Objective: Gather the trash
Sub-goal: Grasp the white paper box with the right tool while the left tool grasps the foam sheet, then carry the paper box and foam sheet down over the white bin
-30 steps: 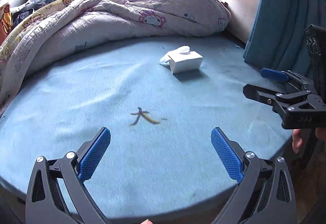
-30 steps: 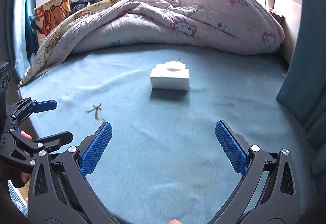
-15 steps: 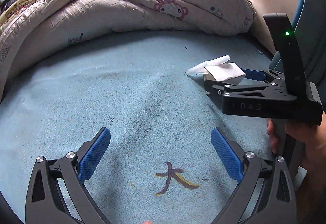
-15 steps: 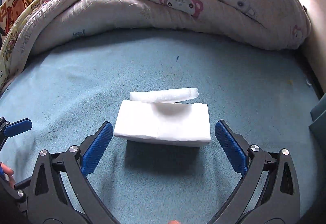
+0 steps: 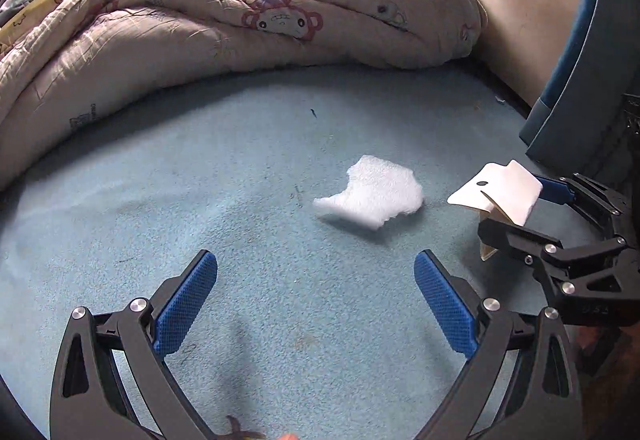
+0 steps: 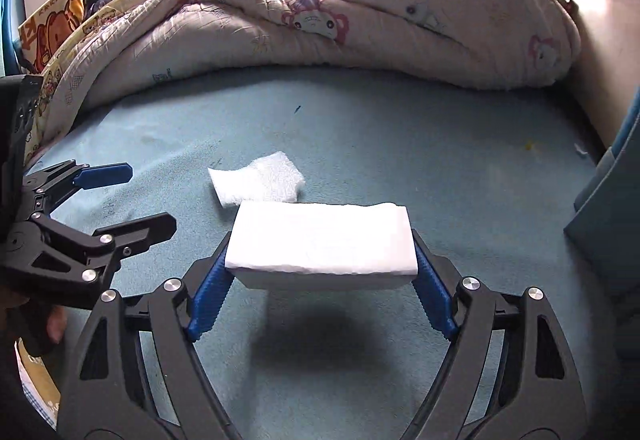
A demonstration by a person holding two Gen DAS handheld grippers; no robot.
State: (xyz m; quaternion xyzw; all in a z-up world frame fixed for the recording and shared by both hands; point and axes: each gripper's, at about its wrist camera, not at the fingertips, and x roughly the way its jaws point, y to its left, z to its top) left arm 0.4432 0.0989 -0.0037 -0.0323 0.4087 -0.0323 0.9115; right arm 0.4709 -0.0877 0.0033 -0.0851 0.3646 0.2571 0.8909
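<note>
My right gripper (image 6: 320, 280) is shut on a white box (image 6: 320, 244) and holds it a little above the blue bed; its shadow lies below. The box (image 5: 500, 192) also shows in the left wrist view, clamped in the right gripper (image 5: 516, 216). A loose white tissue (image 6: 258, 186) lies flat on the bed just beyond the box, and shows in the left wrist view (image 5: 374, 196). My left gripper (image 5: 316, 296) is open and empty, short of the tissue. It appears at the left of the right wrist view (image 6: 132, 196). A dark and yellow scrap (image 5: 240, 432) lies at the bottom edge.
A crumpled cartoon-print quilt (image 5: 240, 20) is heaped across the far side of the bed. The blue bed sheet (image 5: 200, 180) fills the middle. A blue curtain (image 5: 580, 80) hangs at the right, and a wall stands behind it.
My right gripper has closed on the white box and lifted it. The tissue that lay on top of it now lies on the bed. My left gripper has moved forward past the scrap.
</note>
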